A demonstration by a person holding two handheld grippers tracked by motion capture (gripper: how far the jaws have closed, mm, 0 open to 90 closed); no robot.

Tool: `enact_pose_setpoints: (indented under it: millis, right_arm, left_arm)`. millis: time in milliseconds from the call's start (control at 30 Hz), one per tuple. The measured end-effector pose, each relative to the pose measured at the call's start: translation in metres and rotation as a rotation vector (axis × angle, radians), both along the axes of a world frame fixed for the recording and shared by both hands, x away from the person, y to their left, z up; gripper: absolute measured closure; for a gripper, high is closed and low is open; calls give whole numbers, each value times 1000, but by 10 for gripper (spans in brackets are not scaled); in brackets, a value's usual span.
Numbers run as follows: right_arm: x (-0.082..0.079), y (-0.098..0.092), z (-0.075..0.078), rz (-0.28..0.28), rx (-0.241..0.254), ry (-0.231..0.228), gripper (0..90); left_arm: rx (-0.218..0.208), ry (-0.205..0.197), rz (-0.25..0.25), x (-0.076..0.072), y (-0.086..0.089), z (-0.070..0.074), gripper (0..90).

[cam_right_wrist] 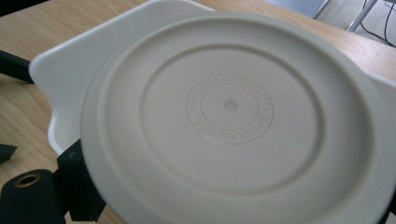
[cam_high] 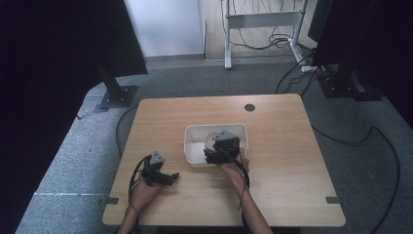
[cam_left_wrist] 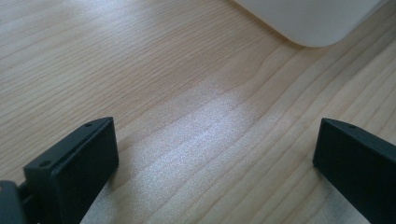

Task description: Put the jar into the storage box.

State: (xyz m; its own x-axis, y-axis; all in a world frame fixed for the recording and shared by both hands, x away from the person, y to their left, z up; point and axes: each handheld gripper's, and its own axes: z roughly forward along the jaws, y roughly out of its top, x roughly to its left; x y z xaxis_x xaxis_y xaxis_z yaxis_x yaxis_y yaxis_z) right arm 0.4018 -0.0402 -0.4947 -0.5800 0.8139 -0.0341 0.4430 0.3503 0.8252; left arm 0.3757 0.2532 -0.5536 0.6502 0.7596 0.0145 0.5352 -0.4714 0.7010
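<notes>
A white rectangular tub (cam_high: 194, 132) stands at the middle of the wooden table (cam_high: 282, 161). A round cream plate (cam_right_wrist: 229, 116) stands tilted inside it, its embossed underside turned to the right gripper view and very close. My right gripper (cam_high: 214, 151) hangs over the tub's near side. Its jaws stand wide apart, and the plate's lower rim covers them. The left jaw's fingertip (cam_right_wrist: 77, 186) shows beneath that rim. My left gripper (cam_high: 170, 176) rests low over the table, left of the tub, open with bare wood between its fingers (cam_left_wrist: 84, 158).
One rounded corner of the tub (cam_left_wrist: 313, 23) lies just beyond the left gripper. A dark cable hole (cam_high: 250, 107) sits near the table's far edge. Black stands (cam_high: 117, 92) and loose cables (cam_high: 341, 136) lie on the grey carpet around the table.
</notes>
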Motion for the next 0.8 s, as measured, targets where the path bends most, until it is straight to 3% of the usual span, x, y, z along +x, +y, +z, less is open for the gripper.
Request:
enact_pose_setpoints:
  millis: [800]
  right_arm:
    - [9, 8, -30, -50, -35, 63, 91]
  left_arm:
    - [-2, 0, 1, 0, 0, 0, 0]
